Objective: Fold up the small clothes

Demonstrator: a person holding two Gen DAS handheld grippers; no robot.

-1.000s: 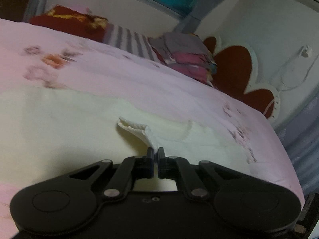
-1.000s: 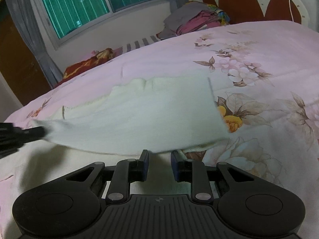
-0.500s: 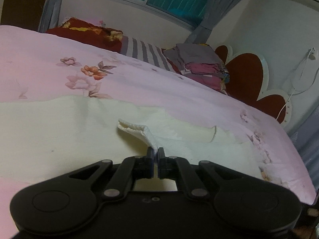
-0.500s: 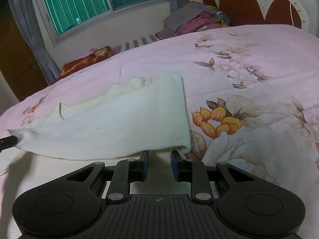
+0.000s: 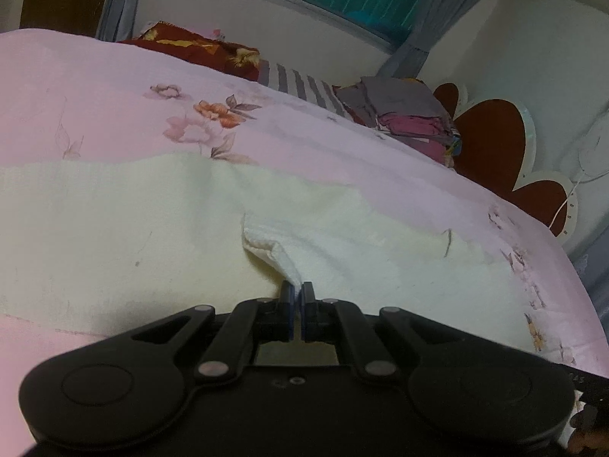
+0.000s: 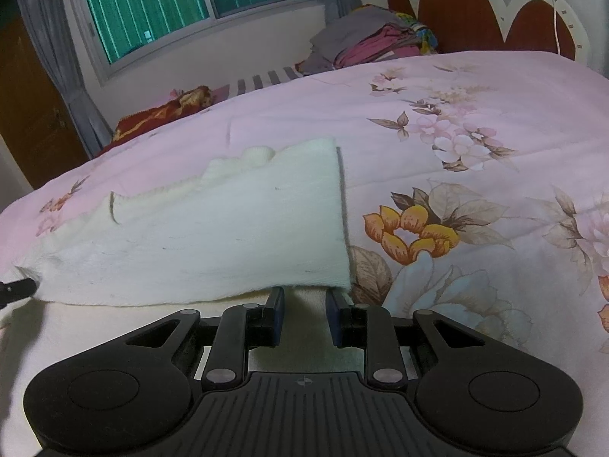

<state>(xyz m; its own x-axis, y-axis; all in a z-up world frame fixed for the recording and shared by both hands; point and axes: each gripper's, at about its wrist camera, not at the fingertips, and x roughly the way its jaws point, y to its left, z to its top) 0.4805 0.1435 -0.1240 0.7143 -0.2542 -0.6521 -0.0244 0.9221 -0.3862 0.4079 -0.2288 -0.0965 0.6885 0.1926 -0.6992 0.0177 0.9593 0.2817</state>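
Observation:
A cream knitted garment (image 6: 213, 236) lies on the pink floral bedspread (image 6: 475, 106), its upper layer folded over towards the left. In the left wrist view the same garment (image 5: 114, 228) spreads across the bed. My left gripper (image 5: 298, 292) is shut on a corner of the cloth, pinched between its fingertips. Its tip shows at the left edge of the right wrist view (image 6: 17, 289). My right gripper (image 6: 303, 299) is open, with its jaws apart at the near edge of the folded layer and nothing between them.
A stack of folded clothes (image 6: 373, 38) sits at the far side of the bed near the red heart-shaped headboard (image 6: 495, 15). A red patterned pillow (image 5: 201, 47) and a striped one (image 5: 304, 83) lie under the window. The bed edge drops off at right (image 5: 586, 297).
The lifted cream layer has been carried leftwards and lowered, so the fold now lies flatter. My left gripper stays shut on the corner; my right gripper stays open.

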